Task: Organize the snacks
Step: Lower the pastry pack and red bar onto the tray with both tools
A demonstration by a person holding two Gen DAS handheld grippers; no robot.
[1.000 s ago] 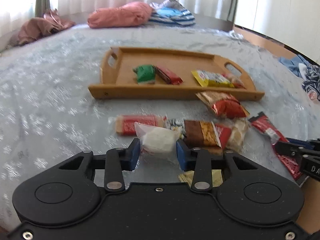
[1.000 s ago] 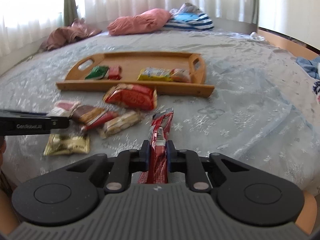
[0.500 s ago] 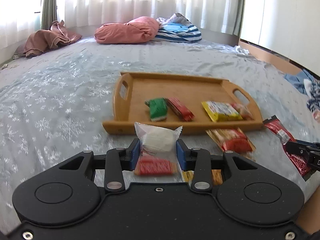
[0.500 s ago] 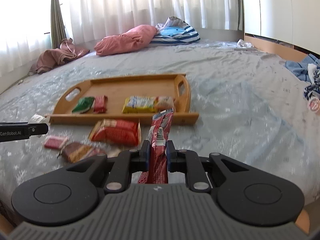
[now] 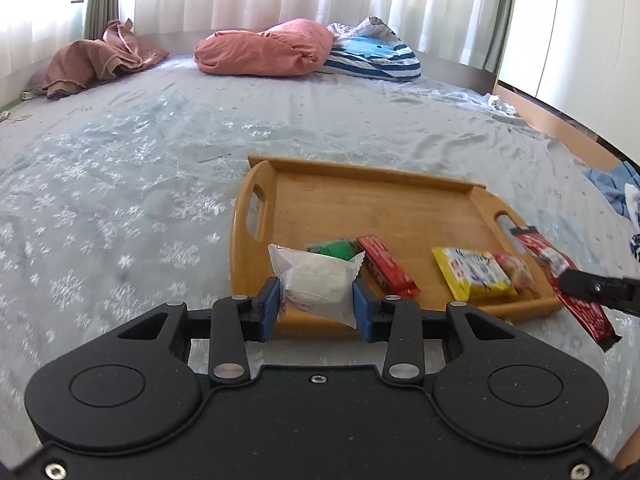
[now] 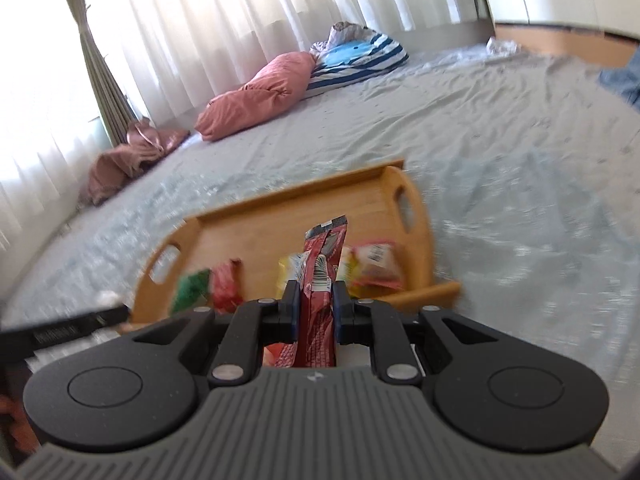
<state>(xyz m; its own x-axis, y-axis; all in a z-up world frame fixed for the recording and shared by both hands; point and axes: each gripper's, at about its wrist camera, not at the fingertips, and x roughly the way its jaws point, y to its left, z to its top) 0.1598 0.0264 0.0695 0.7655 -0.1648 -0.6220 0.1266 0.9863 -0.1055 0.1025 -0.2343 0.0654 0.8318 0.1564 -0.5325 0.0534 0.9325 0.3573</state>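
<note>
My left gripper (image 5: 316, 308) is shut on a white snack in a clear wrapper (image 5: 316, 280), held above the near left part of the wooden tray (image 5: 360, 200). My right gripper (image 6: 315, 306) is shut on a long red snack packet (image 6: 322, 264), lifted over the tray (image 6: 256, 224) near its front rim. The same red packet (image 5: 560, 276) and the right gripper's finger (image 5: 596, 288) show at the right of the left wrist view. On the tray lie a green packet (image 5: 334, 248), a red bar (image 5: 386, 266), a yellow packet (image 5: 474, 274) and a small reddish packet (image 5: 516, 270).
The tray rests on a grey bedspread with a snowflake pattern (image 5: 120, 184). A pink pillow (image 5: 268, 48), a striped blue cushion (image 5: 372, 56) and brown cloth (image 5: 100, 56) lie at the far side by the curtains. Blue clothes (image 5: 616, 184) sit at the right edge.
Both grippers have risen and moved forward to the tray with their snacks still held. The loose snacks on the bedspread have dropped out of view. The right gripper has rolled, tilting its view.
</note>
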